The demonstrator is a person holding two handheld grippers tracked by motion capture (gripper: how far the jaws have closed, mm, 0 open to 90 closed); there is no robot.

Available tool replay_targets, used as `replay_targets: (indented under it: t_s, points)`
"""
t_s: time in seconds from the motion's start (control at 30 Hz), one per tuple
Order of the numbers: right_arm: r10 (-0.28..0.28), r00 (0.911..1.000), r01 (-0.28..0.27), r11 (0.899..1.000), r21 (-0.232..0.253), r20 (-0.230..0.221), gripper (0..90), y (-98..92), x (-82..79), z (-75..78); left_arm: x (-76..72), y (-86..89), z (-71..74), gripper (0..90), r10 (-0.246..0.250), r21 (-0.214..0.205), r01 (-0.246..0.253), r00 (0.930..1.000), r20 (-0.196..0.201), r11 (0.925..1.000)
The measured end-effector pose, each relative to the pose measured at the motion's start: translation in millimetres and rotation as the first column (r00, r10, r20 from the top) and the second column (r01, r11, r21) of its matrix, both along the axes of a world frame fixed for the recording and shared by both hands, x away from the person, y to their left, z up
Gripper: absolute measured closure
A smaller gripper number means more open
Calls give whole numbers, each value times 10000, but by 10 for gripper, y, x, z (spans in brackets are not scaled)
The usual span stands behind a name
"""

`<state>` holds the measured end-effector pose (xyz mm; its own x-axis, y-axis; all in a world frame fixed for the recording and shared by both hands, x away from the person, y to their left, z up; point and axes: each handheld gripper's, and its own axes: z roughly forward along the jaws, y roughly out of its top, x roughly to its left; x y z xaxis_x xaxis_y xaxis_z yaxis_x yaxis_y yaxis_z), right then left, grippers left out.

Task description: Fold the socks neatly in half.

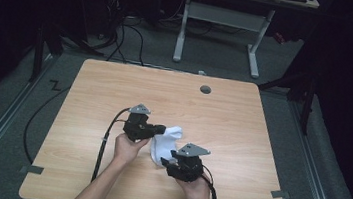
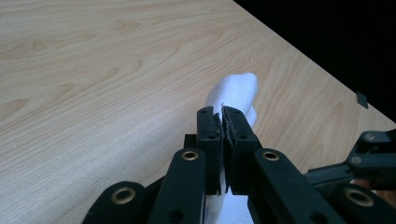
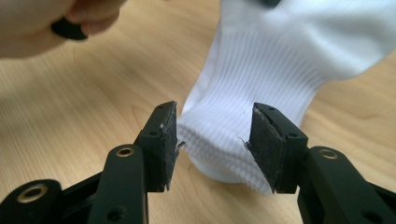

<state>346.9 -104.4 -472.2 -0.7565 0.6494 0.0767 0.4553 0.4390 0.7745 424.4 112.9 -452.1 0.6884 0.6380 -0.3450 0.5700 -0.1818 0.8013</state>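
High view: white sock lengthwise between left gripper and right gripper.

Left gripper and right gripper: black, angular bodies, each topped by a grey three-cornered plate and trailing a black cable. Jaws are black linkage bars with brass-ringed pivot holes and dark, frayed rubber pads. Forearms bare, no sleeves.
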Motion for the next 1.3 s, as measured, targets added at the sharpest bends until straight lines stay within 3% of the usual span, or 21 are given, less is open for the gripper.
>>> replay_targets:
  t_s: [0.13,0.37,0.57,0.83,1.2,1.3]
  points:
    - [-43,9995,20,9972,-741,-305,512,88,56,-145,-24,8,20,864,-228,10,228,9997,-2,9997]
    - [-149,9995,182,9913,-1305,262,552,166,57,-207,-146,-44,91,864,-601,409,588,9977,318,9974]
    - [-249,9990,292,9923,-1207,366,574,162,88,-238,-242,-85,112,863,-932,820,885,9941,551,9927]
    - [-258,9988,301,9938,-1074,414,578,149,112,-250,-352,-79,72,864,-926,815,876,9939,597,9928]
    - [-392,9978,449,9931,-1081,541,582,150,172,-258,-471,-111,-118,864,-908,966,868,9952,378,9915]
    - [-406,9970,481,9921,-1161,661,580,161,187,-261,-487,-140,-191,863,-786,1373,718,9959,442,9879]
